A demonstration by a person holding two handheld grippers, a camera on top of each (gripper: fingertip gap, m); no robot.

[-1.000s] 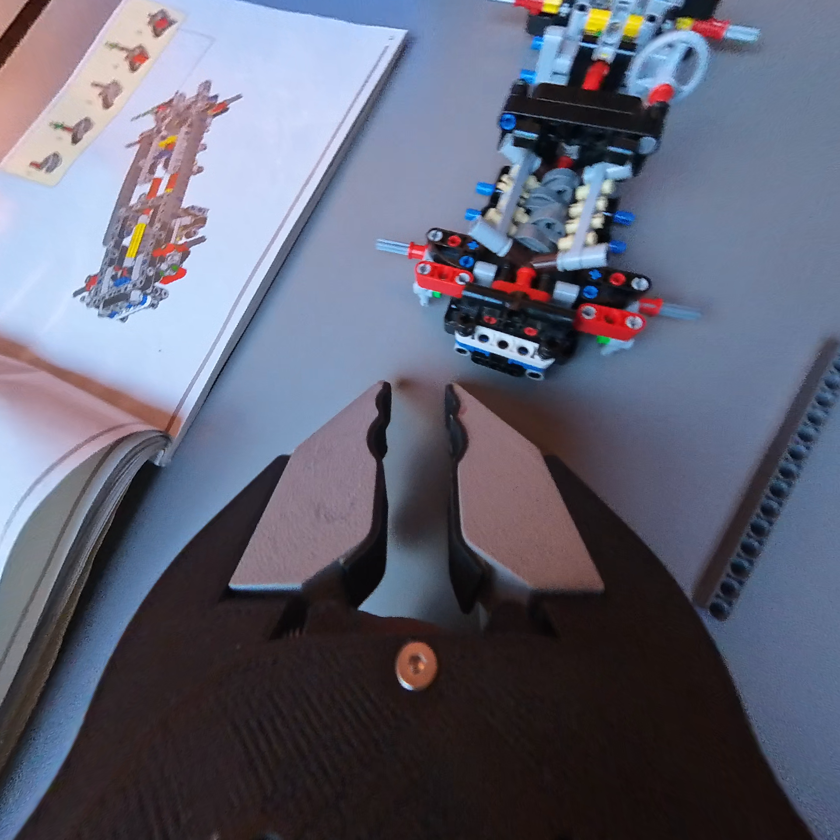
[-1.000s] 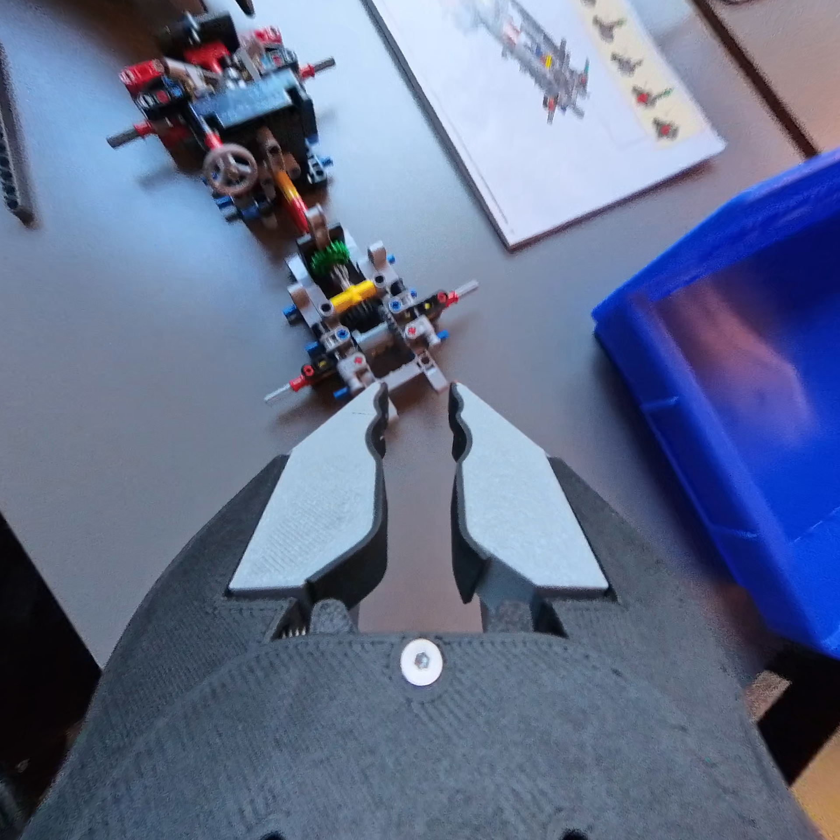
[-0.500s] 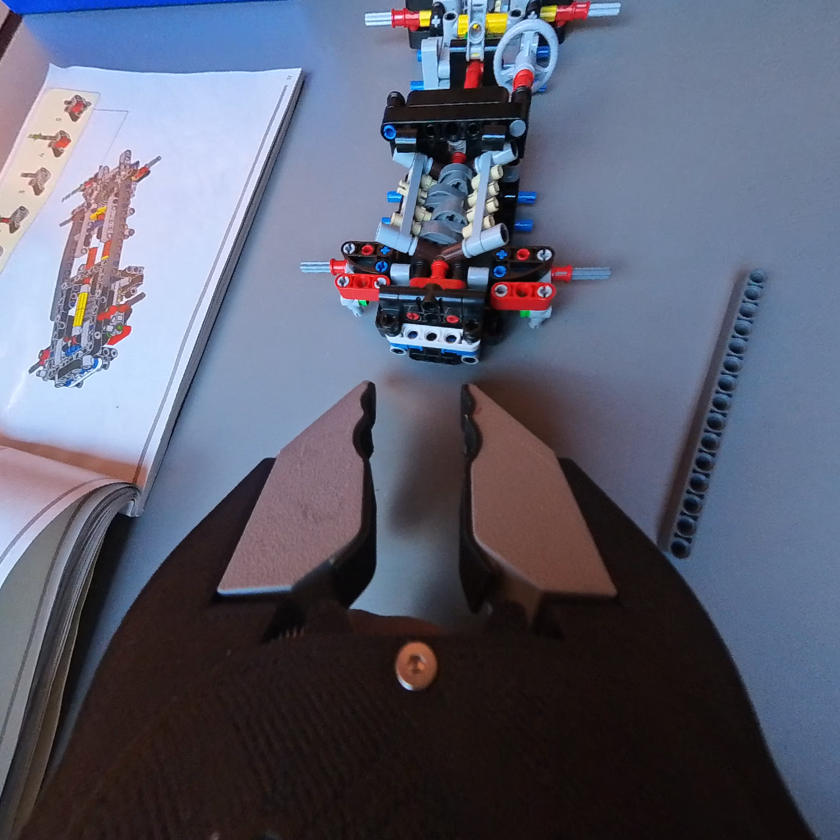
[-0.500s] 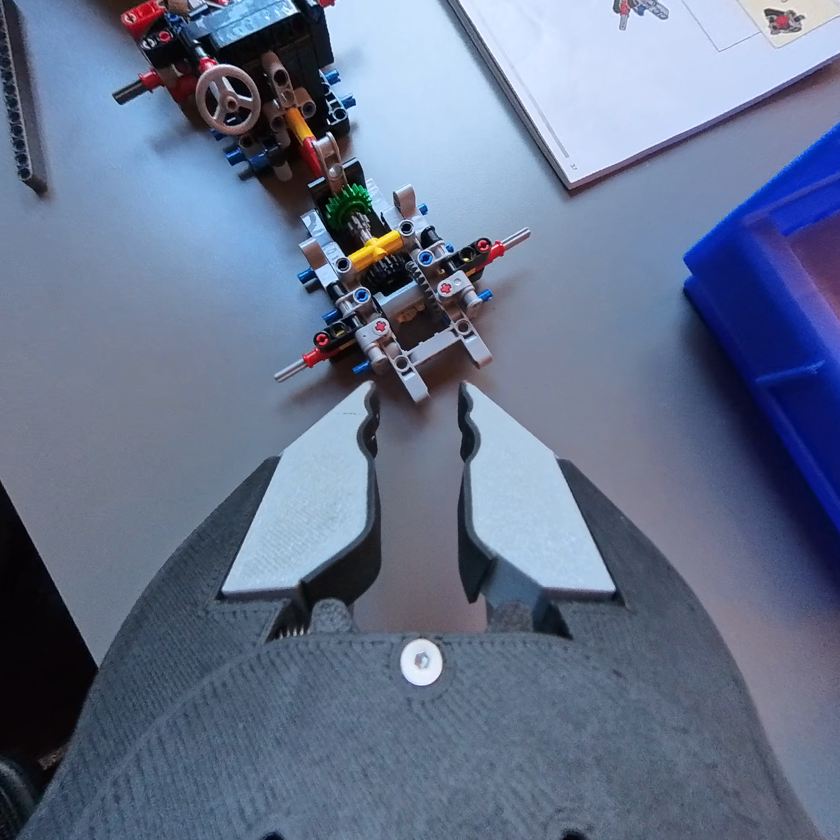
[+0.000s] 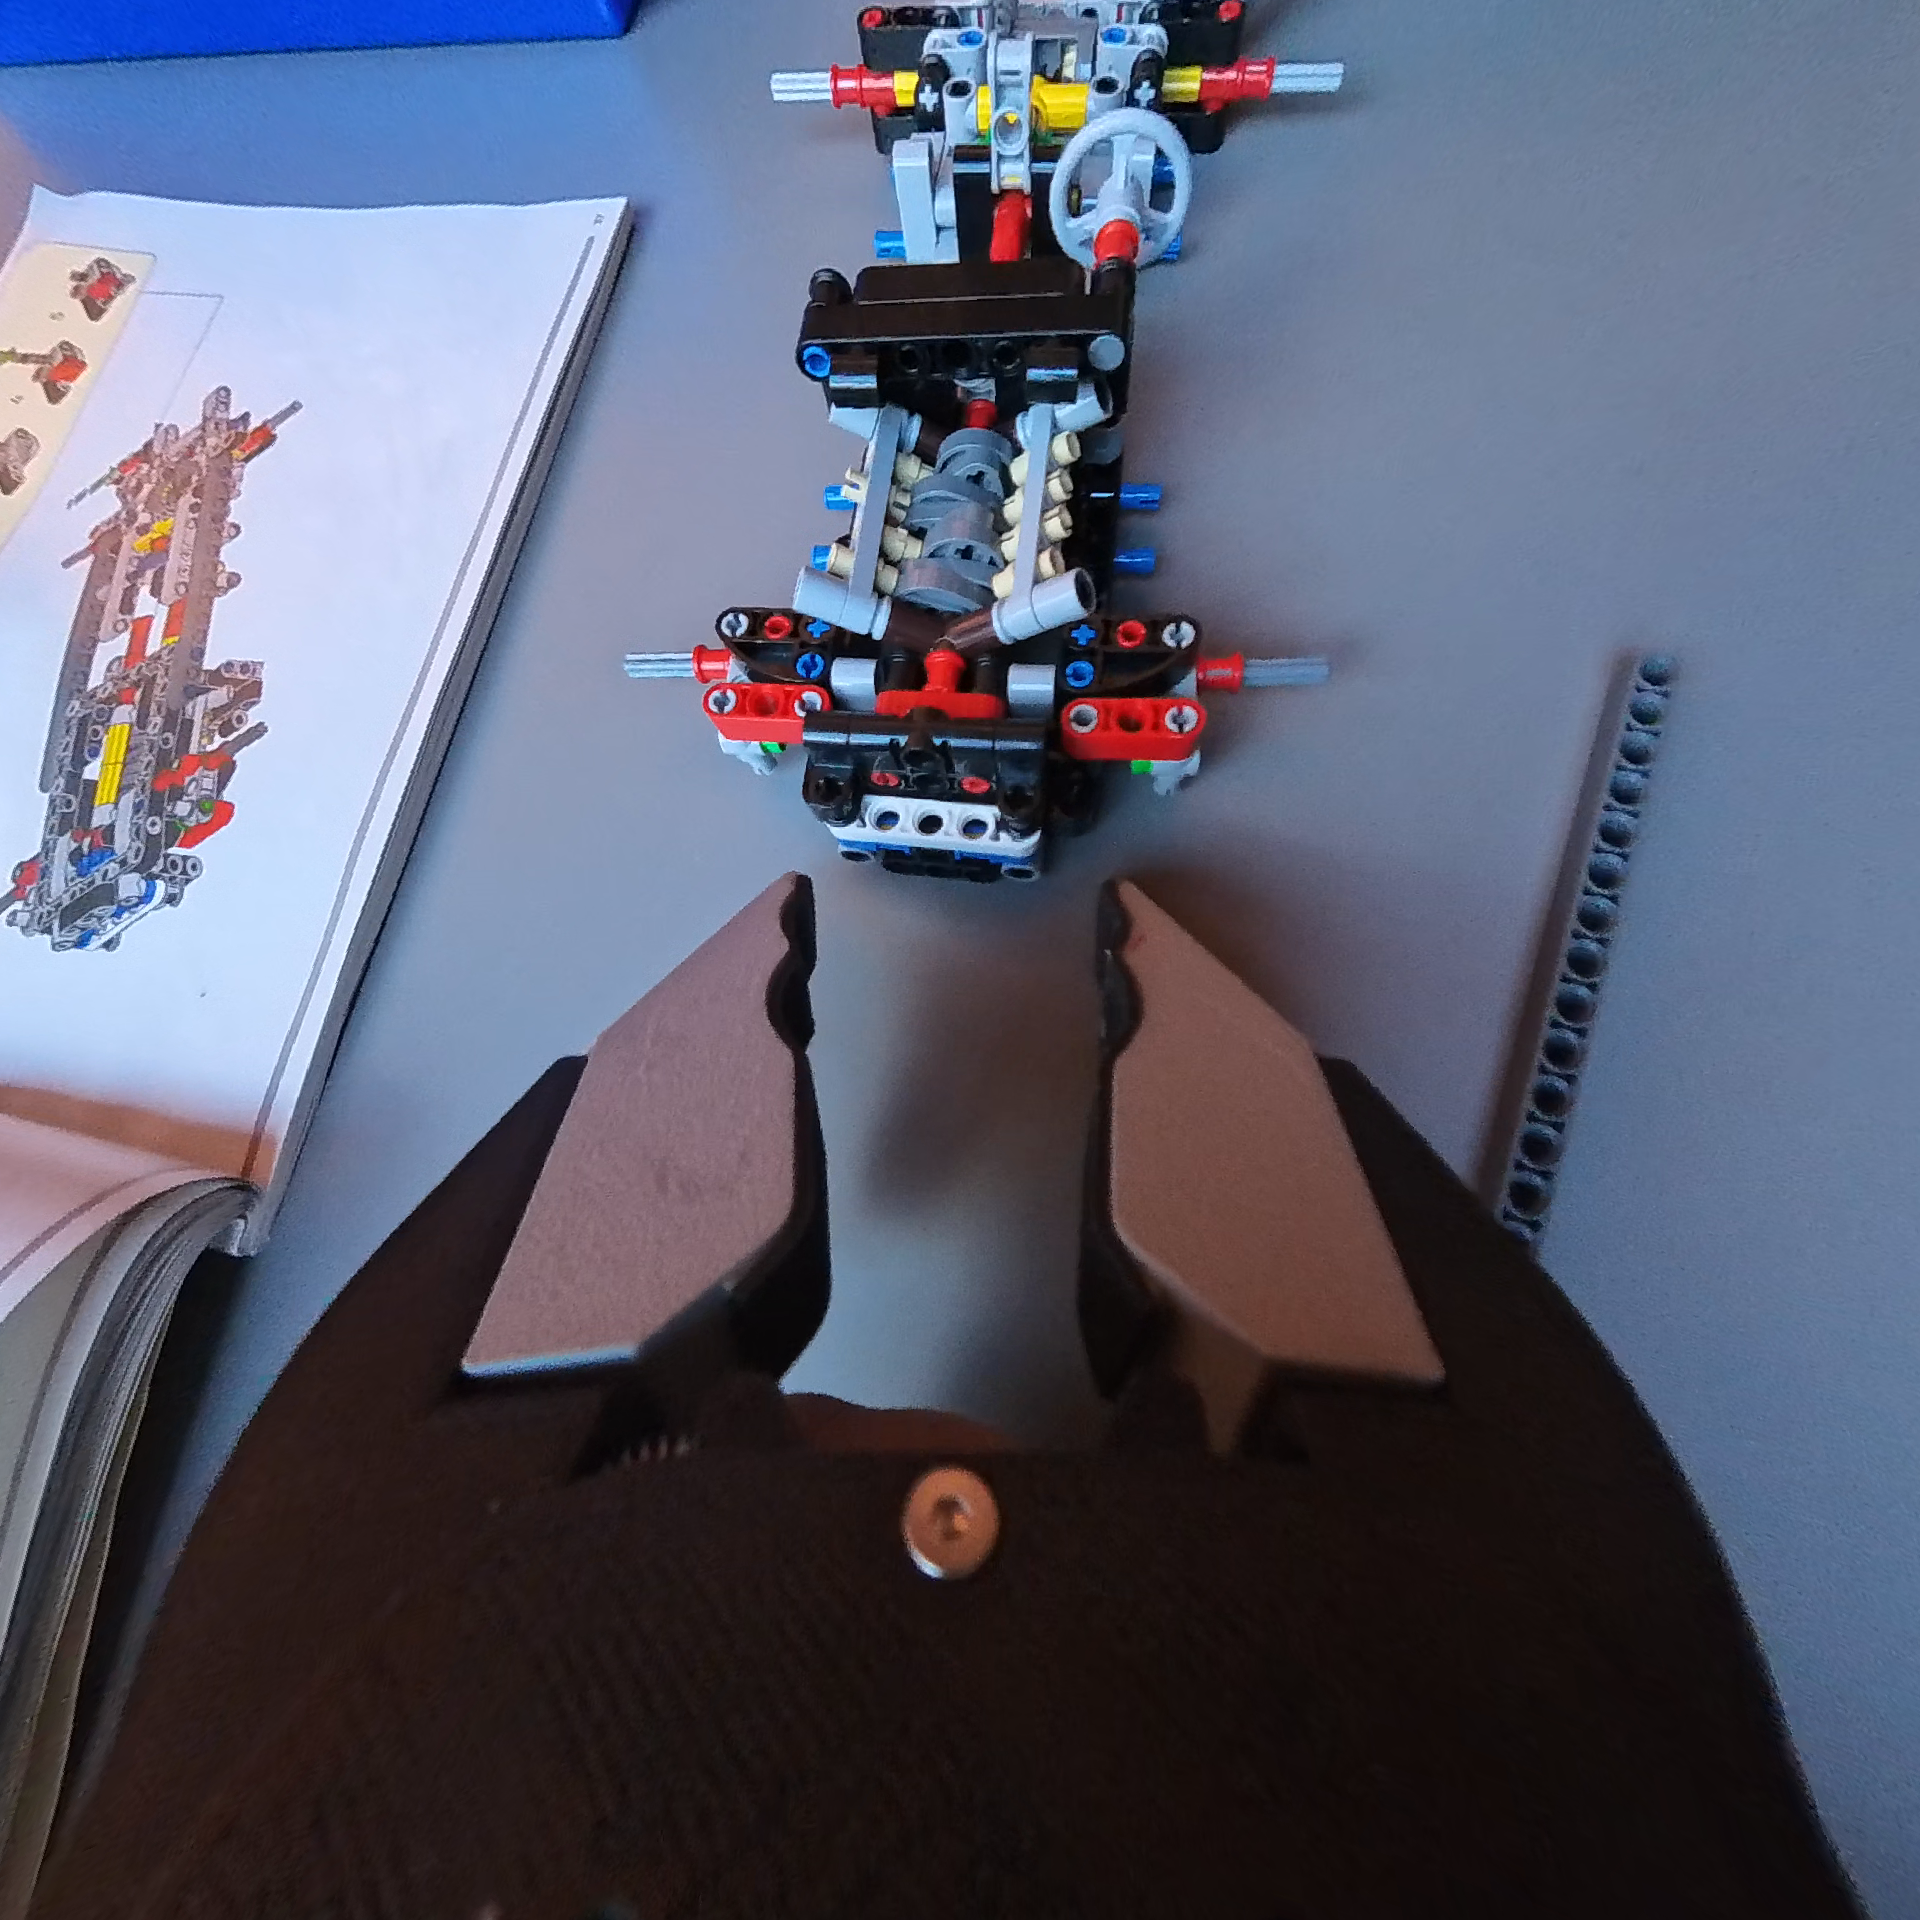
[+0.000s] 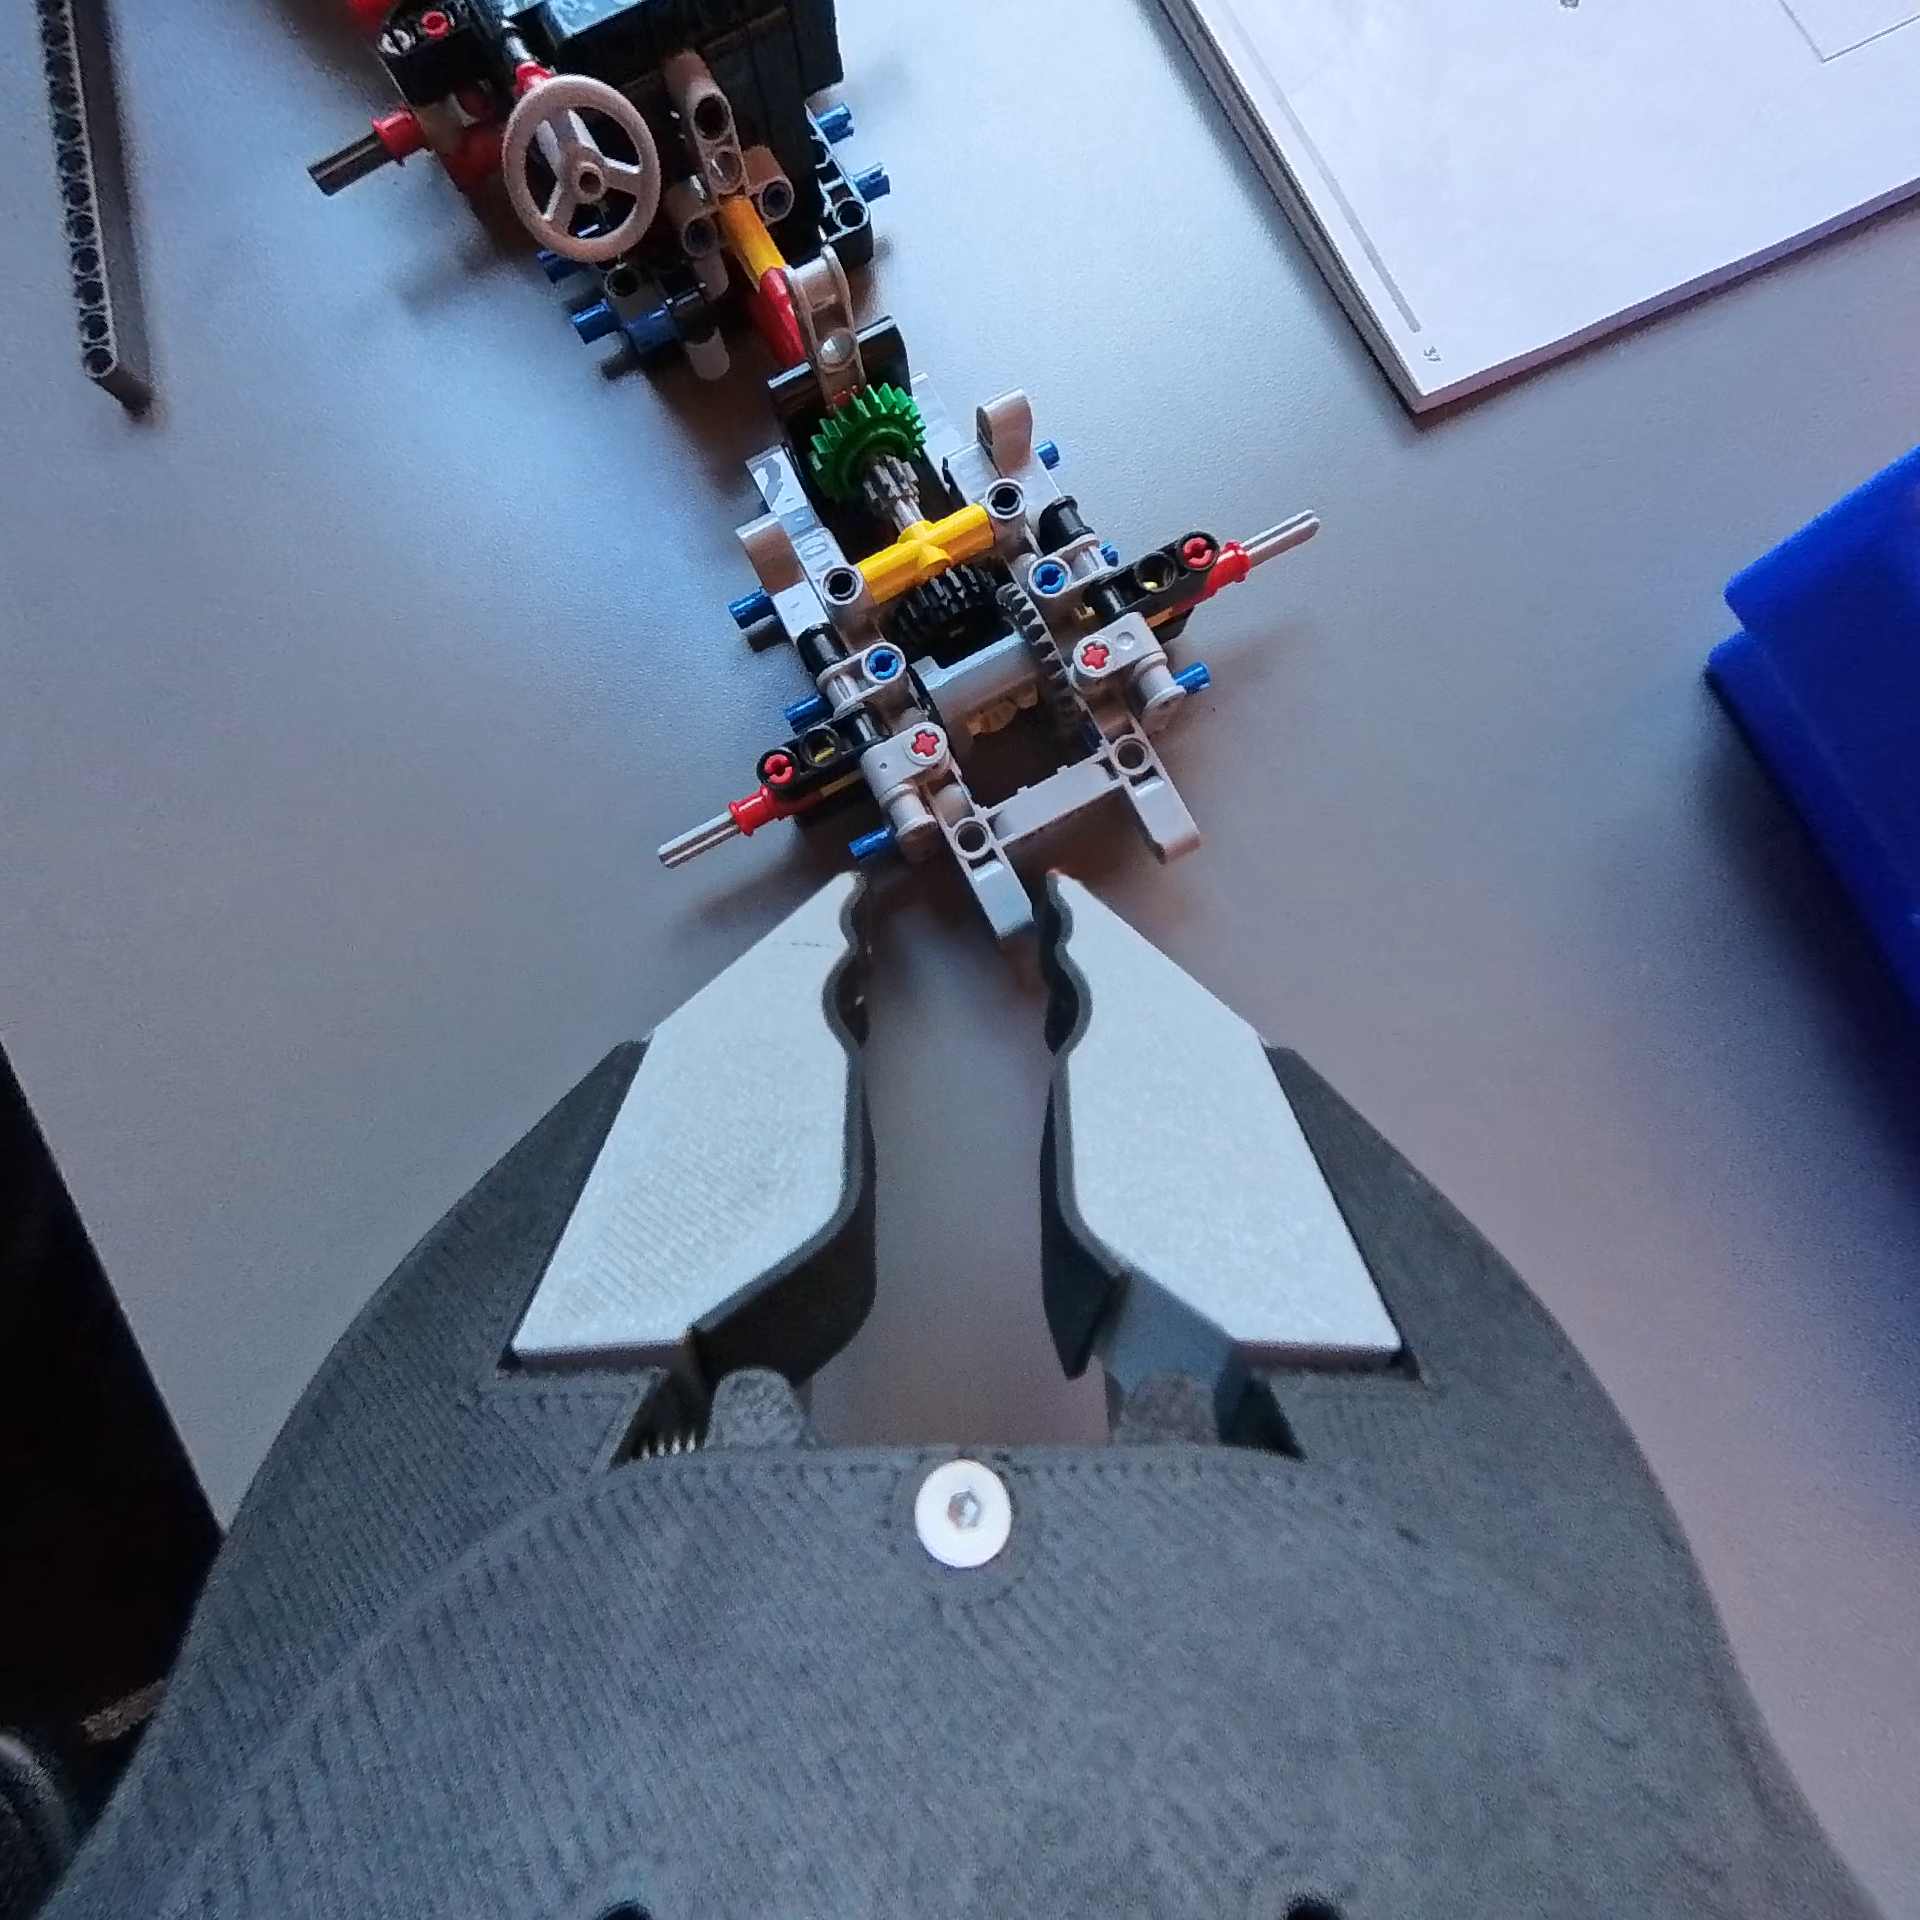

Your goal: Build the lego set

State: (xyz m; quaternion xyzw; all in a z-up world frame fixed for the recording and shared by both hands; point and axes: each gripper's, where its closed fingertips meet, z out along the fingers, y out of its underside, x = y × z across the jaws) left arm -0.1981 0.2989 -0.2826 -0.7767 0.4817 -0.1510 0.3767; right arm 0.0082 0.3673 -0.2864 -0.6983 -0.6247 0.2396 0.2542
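The left gripper (image 5: 954,899) has matte brownish fingers with wavy inner edges on a ribbed black body; they stand wide apart with only bare grey table (image 5: 1455,416) between them, and the chassis (image 5: 961,582), a blocky plastic build of beams, pins and axles, begins just beyond the tips. Right of the fingers lies a long grey holed beam (image 5: 1590,956); left, an open booklet (image 5: 343,582) of glossy pages. The right gripper (image 6: 954,894), pale grey and grainy, is parted more narrowly; the chassis' (image 6: 966,644) grey rear frame leg reaches between the tips, hard by the right finger (image 6: 1070,935), not clamped. Only this view shows the green gear (image 6: 868,436) and, far right, a blue bin (image 6: 1829,707)
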